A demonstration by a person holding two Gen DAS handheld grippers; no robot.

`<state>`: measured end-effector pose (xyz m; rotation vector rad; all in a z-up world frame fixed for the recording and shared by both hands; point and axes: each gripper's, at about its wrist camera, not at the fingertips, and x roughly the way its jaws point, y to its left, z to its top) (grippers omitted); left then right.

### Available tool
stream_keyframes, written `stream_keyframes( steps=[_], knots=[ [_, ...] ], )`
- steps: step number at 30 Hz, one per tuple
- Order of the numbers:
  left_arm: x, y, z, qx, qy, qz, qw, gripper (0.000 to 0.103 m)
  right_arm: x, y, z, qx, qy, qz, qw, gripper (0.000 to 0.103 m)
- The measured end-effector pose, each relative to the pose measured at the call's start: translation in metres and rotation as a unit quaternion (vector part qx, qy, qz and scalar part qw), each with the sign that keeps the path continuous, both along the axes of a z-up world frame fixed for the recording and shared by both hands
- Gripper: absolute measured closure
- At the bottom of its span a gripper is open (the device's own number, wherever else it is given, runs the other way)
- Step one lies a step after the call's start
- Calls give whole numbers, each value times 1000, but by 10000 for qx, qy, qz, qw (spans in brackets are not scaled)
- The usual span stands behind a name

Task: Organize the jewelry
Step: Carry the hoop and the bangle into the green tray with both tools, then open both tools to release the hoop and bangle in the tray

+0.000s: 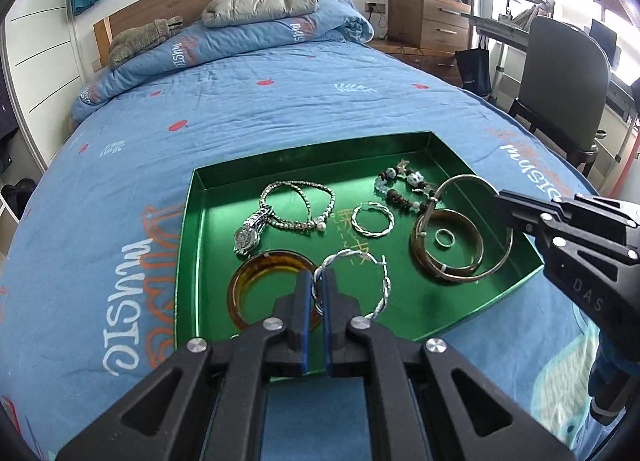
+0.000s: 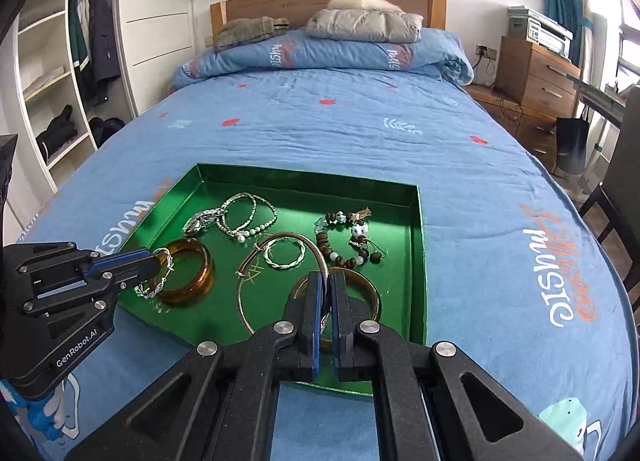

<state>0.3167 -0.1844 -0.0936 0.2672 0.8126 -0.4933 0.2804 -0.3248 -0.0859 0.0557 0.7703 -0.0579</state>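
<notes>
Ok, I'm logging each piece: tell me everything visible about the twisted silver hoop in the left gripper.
The twisted silver hoop is a large ring of rope-like silvery metal with an open end. The left gripper pinches its rim, holding it over the green tray, overlapping the amber bangle. A smaller matching hoop lies farther back.

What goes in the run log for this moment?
left tool: shut on twisted silver hoop | right tool: shut on thin metal bangle | both over green tray
</notes>
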Motion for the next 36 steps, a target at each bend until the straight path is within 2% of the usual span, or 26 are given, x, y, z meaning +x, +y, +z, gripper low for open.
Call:
stream_keyframes(
  steps=[9,14,21,24,26,29,32,34,36],
  knots=[
    [10,-15,-27,216,118,-22,9997,99,14,-5,-31,109,322,-39,9994,99],
    [14,-13,-35,321,200,53,9993,98,14,-14,-38,266,431,-144,9986,99],
    [19,-10,-36,213,382,167,9989,97,17,-21,-43,415,690,-195,9966,98],
    [21,-6,-35,51,533,237,9983,97,16,-24,-43,469,732,-257,9959,97],
    [22,-3,-33,-49,593,258,9979,97,15,-27,-40,489,716,-288,9958,81],
    [20,1,-28,-188,653,268,9973,97,9,-27,-30,518,598,-292,9964,67],
    [17,5,-18,-300,624,289,9972,90,2,-27,-18,513,458,-332,9971,57],
    [13,9,-10,-355,569,320,9972,80,-3,-26,-9,506,362,-365,9974,53],
    [10,14,-2,-431,523,366,9970,78,-9,-24,-1,489,278,-390,9977,49]
  ],
)
